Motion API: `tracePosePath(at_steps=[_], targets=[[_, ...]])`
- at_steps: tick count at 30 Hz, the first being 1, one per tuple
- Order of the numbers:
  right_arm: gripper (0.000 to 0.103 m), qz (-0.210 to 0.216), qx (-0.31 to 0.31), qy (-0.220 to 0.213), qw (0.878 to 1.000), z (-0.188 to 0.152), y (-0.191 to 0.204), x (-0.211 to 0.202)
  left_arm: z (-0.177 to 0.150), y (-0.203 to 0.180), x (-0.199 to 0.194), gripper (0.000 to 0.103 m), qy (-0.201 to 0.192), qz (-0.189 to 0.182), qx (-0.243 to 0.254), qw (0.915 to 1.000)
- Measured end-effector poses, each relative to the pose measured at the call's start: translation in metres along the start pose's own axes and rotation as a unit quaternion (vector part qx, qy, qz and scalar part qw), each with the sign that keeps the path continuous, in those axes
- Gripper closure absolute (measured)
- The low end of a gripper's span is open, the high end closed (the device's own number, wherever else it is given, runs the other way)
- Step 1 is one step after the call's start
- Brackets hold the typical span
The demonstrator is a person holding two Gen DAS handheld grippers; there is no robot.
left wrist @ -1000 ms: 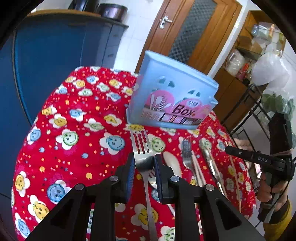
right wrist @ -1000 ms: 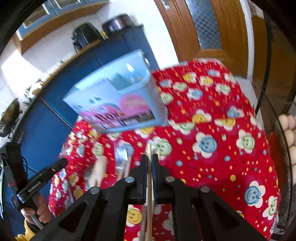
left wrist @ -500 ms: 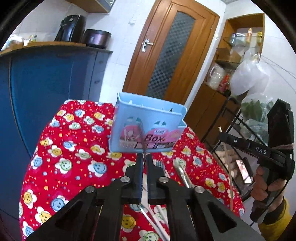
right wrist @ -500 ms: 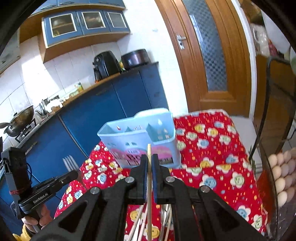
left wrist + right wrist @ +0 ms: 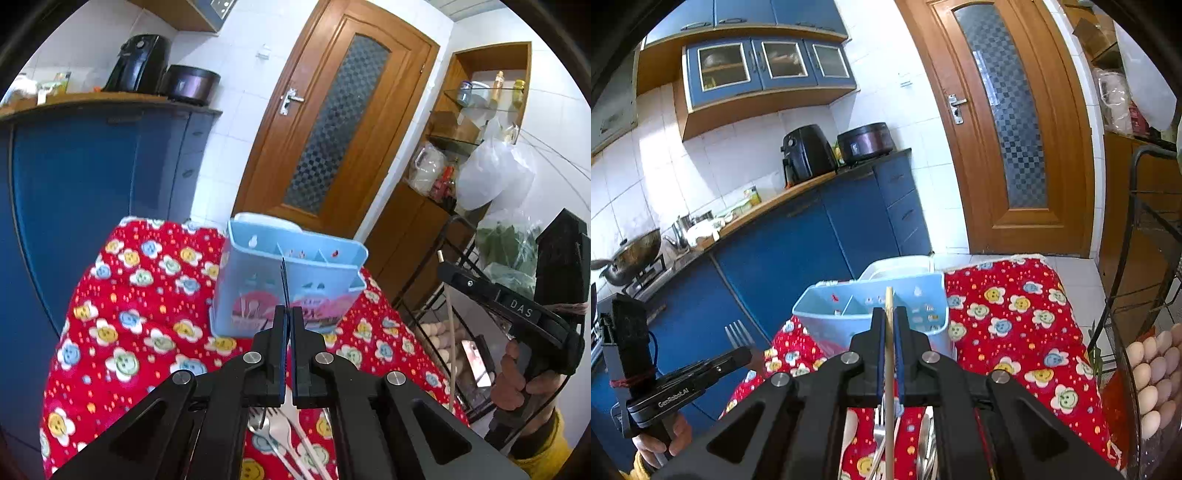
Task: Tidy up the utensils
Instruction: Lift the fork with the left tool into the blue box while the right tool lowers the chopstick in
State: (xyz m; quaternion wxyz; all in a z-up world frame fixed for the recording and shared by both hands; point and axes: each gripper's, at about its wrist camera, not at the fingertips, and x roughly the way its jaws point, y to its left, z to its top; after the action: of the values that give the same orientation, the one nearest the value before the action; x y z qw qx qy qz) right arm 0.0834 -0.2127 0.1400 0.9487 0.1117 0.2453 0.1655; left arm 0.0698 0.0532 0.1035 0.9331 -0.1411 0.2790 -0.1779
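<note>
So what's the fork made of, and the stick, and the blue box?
The fork looks like shiny metal: silvery-grey tines. The stick looks like plain wood or bamboo: pale tan, matte, no gloss. The blue box looks like smooth moulded plastic, with thin walls, cut-out holes and a printed label.

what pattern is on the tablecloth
Red with smiley-face flowers in yellow, blue and green; the tablecloth shows best in the right wrist view.
</note>
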Motion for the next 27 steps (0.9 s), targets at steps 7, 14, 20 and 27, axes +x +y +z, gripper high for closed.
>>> tracePosePath(at_steps=[7,14,20,27], targets=[[0.097,-0.008,-0.002,-0.033,0.999,0.022,-0.002,0.006,0.036,-0.011,-0.005,0.102,-0.027,-0.002,0.020,0.9994],[0.097,-0.004,-0.003,-0.042,0.999,0.036,-0.004,0.019,0.088,-0.026,-0.012,0.102,-0.069,0.004,0.046,0.9965],[0.097,-0.002,-0.003,-0.051,0.999,0.050,-0.007,0.032,0.123,-0.037,-0.005,0.102,-0.094,0.013,0.061,0.9936],[0.097,-0.008,-0.018,-0.088,0.996,0.075,-0.002,0.047,0.137,-0.037,0.024,0.102,-0.095,0.026,0.060,0.9933]])
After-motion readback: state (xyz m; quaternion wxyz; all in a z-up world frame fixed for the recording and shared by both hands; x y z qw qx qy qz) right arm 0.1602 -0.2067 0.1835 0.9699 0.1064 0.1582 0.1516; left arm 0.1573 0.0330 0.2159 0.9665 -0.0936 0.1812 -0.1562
